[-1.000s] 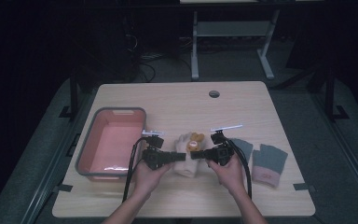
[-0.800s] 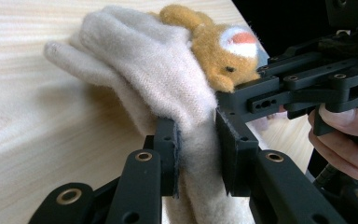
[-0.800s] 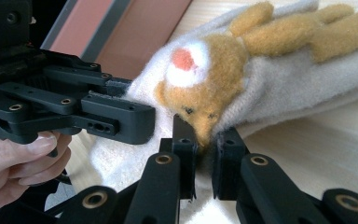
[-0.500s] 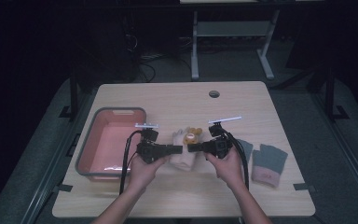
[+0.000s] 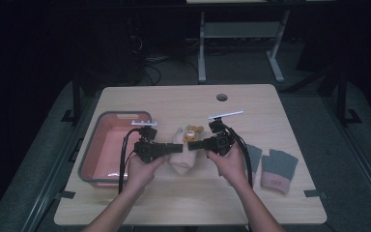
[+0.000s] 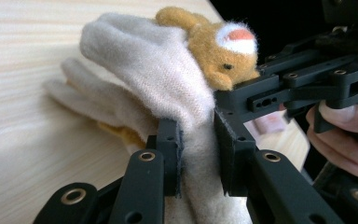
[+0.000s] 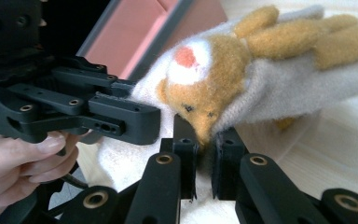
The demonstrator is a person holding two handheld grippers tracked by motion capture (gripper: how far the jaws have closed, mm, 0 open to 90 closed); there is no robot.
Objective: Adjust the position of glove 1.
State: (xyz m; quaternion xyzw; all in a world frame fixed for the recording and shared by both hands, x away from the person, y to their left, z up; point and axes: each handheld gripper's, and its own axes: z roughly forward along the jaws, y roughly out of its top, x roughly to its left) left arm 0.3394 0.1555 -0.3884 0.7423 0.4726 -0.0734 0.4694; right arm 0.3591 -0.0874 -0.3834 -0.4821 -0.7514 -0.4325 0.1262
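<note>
Both grippers clamp the cream glove (image 5: 181,157), the left gripper (image 5: 166,150) at its nine o'clock edge, the right gripper (image 5: 198,144) at three o'clock, the tub (image 5: 96,140) lying beyond toward nine.

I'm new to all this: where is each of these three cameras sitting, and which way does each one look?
High view: above the person's side, looking forward and down on the table; forearms, left gripper, right gripper.
Left gripper view: rides the left gripper, looking along its jaws at the cream glove; a hand's fingers beyond.
Right gripper view: rides the right gripper, facing the pink tray.
Both share the plush toy.
</note>
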